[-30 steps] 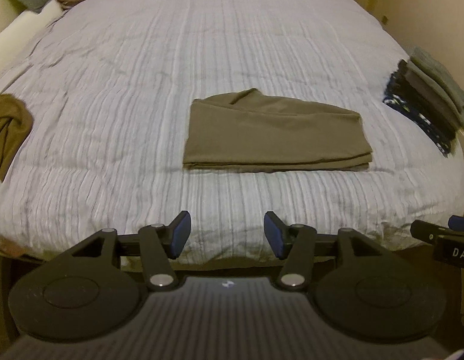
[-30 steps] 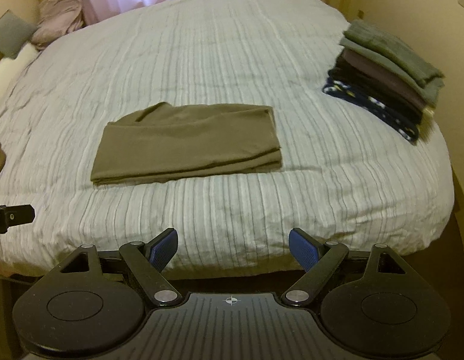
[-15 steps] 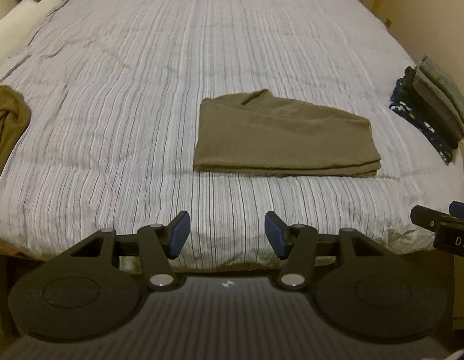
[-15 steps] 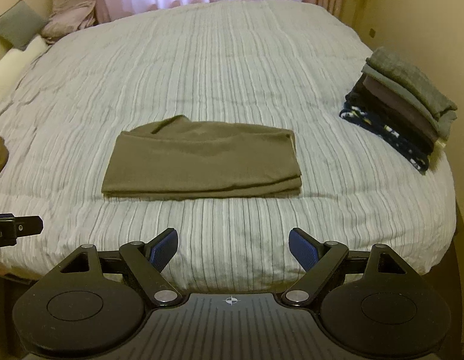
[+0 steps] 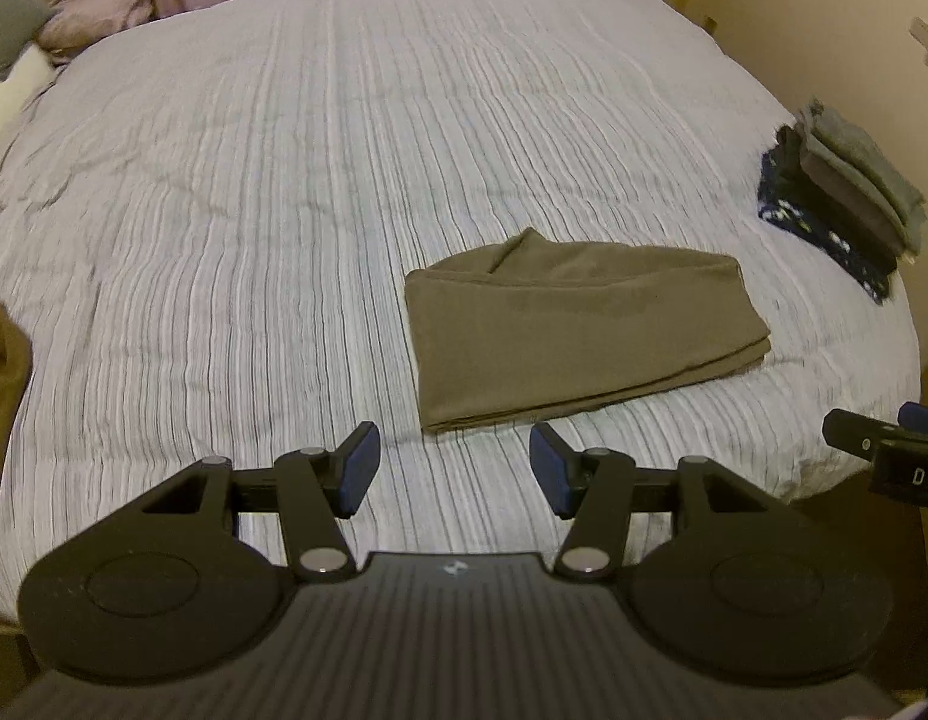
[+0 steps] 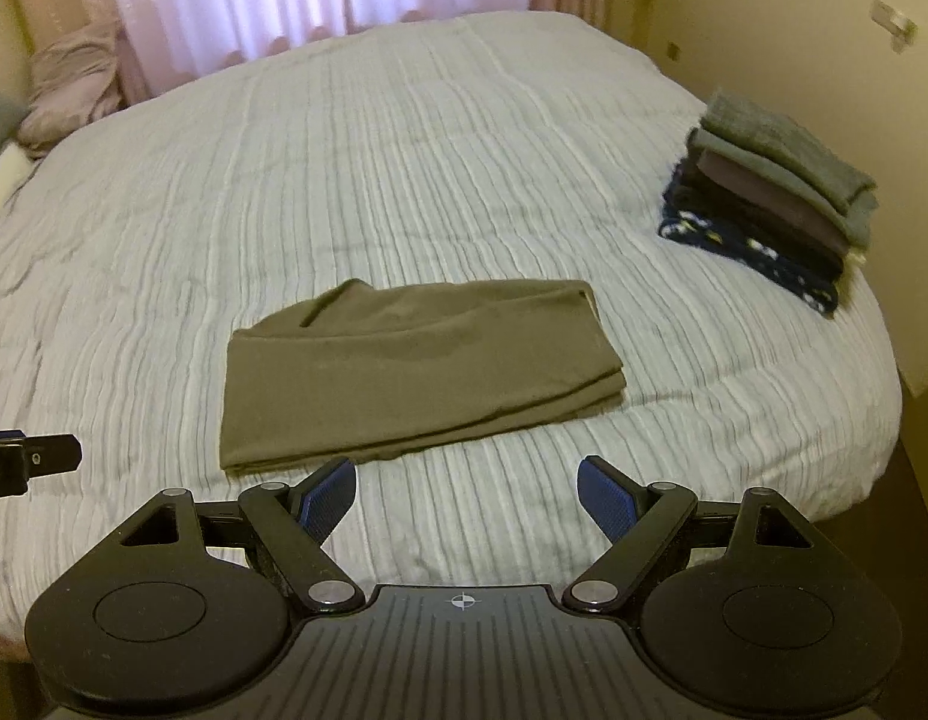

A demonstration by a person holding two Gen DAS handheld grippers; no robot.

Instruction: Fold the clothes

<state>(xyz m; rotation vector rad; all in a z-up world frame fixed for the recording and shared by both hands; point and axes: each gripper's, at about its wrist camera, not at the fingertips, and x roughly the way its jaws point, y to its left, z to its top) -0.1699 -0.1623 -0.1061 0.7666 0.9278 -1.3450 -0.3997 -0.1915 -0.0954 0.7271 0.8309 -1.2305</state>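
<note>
An olive-brown garment (image 5: 577,324) lies folded into a flat rectangle near the front edge of the bed; it also shows in the right wrist view (image 6: 416,372). My left gripper (image 5: 455,471) is open and empty, just short of the garment's near left corner. My right gripper (image 6: 464,495) is open and empty, just short of the garment's near edge. Each gripper's tip shows at the side of the other's view.
A stack of folded clothes (image 6: 769,198) sits at the bed's right edge, also in the left wrist view (image 5: 841,198). Another olive cloth (image 5: 2,372) lies at the left edge. The striped bedspread (image 5: 344,180) covers the bed. Pillows (image 6: 68,78) lie at the back left.
Both grippers have moved forward over the bed's front edge, closer to the folded garment. Both stayed open and empty. The garment has not moved.
</note>
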